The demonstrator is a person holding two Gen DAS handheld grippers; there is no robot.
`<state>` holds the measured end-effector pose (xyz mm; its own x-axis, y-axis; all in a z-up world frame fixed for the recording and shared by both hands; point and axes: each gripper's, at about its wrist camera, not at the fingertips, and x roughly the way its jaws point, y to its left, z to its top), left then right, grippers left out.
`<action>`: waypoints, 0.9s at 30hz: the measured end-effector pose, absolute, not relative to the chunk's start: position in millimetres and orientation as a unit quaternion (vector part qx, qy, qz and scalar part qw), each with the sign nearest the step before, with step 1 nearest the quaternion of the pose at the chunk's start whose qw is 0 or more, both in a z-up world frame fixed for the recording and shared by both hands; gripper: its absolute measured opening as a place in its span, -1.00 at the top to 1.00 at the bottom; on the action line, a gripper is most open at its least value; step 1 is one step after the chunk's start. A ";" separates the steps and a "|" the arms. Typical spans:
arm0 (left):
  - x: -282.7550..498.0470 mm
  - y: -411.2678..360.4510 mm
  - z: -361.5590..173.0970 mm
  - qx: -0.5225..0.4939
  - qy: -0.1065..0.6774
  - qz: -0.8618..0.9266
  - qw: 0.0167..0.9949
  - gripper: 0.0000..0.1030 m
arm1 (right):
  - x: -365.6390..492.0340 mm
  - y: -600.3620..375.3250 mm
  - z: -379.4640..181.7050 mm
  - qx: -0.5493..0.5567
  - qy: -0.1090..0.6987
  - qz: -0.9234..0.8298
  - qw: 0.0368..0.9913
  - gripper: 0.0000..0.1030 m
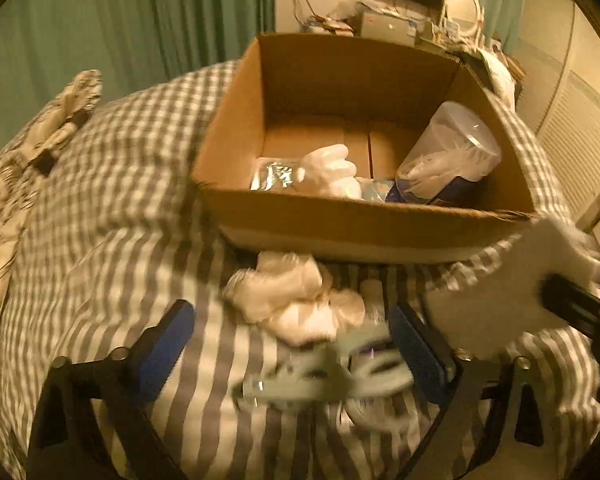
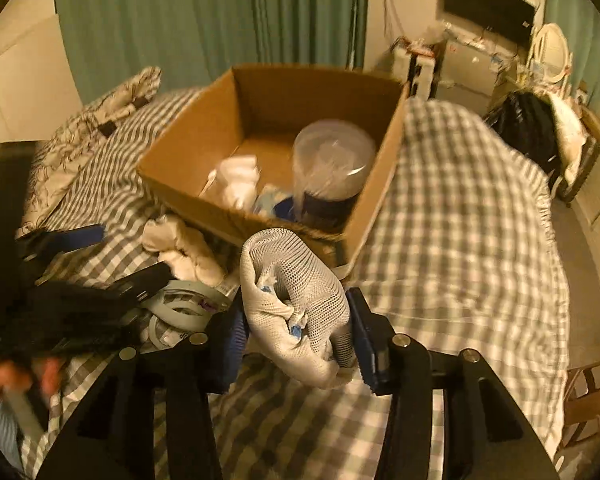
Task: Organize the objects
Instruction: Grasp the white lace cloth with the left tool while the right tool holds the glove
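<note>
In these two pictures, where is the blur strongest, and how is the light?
Left wrist view: motion blur smears the white cloth and the grey straps; the cardboard box stays clearer. Right wrist view: the mesh bag is sharp, the left edge blurred. Both are dim, yellow-tinted and fisheye-bent.

From my left wrist view, the grey looped thing (image 1: 340, 372) between my fingers is smeared by motion; I cannot tell what it is. My right claw (image 1: 572, 312) enters at three o'clock, its body cut off by the edge. In the cardboard box (image 2: 188, 152), the near wall hides the lower part of the clear container (image 2: 330, 160). At nine o'clock, a hand (image 2: 4, 376) blurs.
</note>
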<state>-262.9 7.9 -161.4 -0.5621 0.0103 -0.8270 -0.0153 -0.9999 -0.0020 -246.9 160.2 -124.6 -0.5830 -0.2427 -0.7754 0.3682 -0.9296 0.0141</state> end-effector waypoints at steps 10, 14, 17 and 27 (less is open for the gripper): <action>-290.6 10.9 -197.5 -0.516 0.005 0.856 0.035 0.49 | -236.5 175.7 -118.8 0.413 0.061 -0.894 0.162 0.10; -272.5 8.8 -182.3 -0.503 -0.001 0.863 0.048 0.76 | -227.9 179.5 -110.3 0.408 0.061 -0.897 0.158 0.10; -256.5 9.6 -165.8 -0.493 0.007 0.868 0.055 0.79 | -217.5 180.6 -101.2 0.400 0.066 -0.901 0.154 0.10; -198.7 12.3 -59.6 -0.409 -0.013 0.907 0.102 0.79 | -155.4 181.1 -25.5 0.335 0.078 -0.928 0.144 0.10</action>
<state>-198.7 12.3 -59.6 -0.6445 0.1960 -0.7390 -0.1752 -0.9787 -0.1067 -155.4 181.1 -25.5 -0.7346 -0.2151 -0.6435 0.3198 -0.9462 -0.0488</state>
